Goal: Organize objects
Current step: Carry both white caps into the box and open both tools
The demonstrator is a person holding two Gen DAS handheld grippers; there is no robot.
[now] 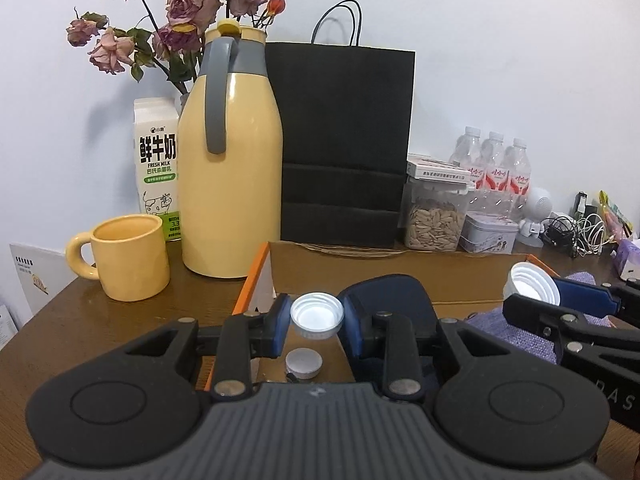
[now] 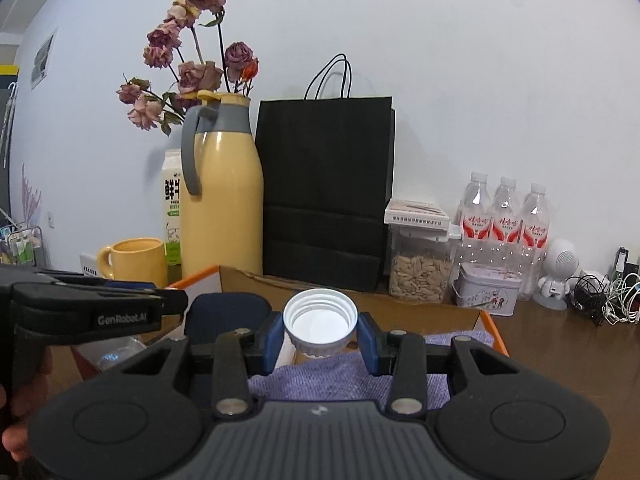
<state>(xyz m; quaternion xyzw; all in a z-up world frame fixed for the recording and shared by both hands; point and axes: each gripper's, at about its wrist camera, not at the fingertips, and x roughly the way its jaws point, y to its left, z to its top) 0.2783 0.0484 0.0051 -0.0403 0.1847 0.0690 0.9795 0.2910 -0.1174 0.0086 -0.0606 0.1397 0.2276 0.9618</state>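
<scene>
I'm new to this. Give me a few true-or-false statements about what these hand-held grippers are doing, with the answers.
1. Each hand-held gripper holds a white cap. True: left hand-held gripper on the small cap, right hand-held gripper on the big cap.
2. Both caps face open side up. True.
3. The mug is blue. False: yellow.
4. The black bag lies flat. False: it stands upright against the wall.
5. A third cap lies in the box. True.
</scene>
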